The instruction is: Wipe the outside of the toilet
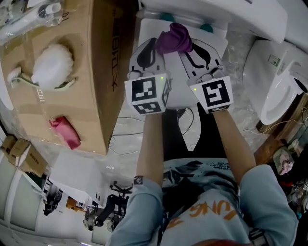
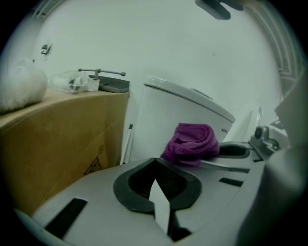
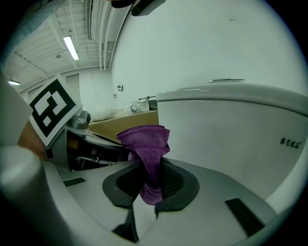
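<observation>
A white toilet (image 1: pixel 231 14) stands straight ahead; its tank fills the right gripper view (image 3: pixel 231 129) and rises behind the jaws in the left gripper view (image 2: pixel 163 120). A purple cloth (image 1: pixel 174 38) is bunched up and clamped in my right gripper (image 1: pixel 185 47), just short of the tank. In the right gripper view the cloth (image 3: pixel 147 149) sticks up out of the shut jaws of that gripper (image 3: pixel 153 185). My left gripper (image 1: pixel 153 42) sits close beside it on the left, shut, with nothing between its pads (image 2: pixel 155 166). The cloth (image 2: pixel 192 144) shows to its right.
A big cardboard box (image 1: pixel 72 101) stands at the left, close to the toilet, with a white fluffy duster (image 1: pixel 53 65) and a red rag (image 1: pixel 65 132) on top. A second white toilet (image 1: pixel 269 81) stands at the right. Cables lie on the floor (image 1: pixel 127 139).
</observation>
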### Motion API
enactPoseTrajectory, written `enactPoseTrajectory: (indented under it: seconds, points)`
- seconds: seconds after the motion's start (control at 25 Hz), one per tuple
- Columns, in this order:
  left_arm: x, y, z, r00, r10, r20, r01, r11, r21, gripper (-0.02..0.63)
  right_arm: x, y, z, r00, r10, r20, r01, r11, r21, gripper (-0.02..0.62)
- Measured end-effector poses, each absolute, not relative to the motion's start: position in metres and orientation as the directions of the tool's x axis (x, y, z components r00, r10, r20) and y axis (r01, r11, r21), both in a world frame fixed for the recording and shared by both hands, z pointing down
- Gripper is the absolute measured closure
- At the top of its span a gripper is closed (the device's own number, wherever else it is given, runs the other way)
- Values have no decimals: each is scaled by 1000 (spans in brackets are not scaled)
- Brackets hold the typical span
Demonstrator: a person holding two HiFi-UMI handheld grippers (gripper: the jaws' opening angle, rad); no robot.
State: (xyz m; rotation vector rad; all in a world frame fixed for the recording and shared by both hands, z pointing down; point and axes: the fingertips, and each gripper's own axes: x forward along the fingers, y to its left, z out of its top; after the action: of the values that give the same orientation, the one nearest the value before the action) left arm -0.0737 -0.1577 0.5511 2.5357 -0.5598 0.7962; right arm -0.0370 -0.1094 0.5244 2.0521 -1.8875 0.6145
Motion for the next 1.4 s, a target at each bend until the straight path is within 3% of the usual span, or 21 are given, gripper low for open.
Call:
enactPoseTrajectory:
  seconds: [0.28, 0.6, 1.4]
  points:
    - [-86, -203, 561, 782, -203, 589, -414, -876, 248, 581, -51, -185, 547, 49, -865, 500, -994, -93, -62, 520]
    - [-85, -244, 588, 777, -222, 589, -450, -850, 273, 581, -41, -234, 569, 92, -868, 487, -990, -132, -50, 520]
    - [-58, -210, 592, 781, -220, 584, -487, -800, 351, 581, 5, -198, 569, 204, -856, 474, -960, -270, -75, 520]
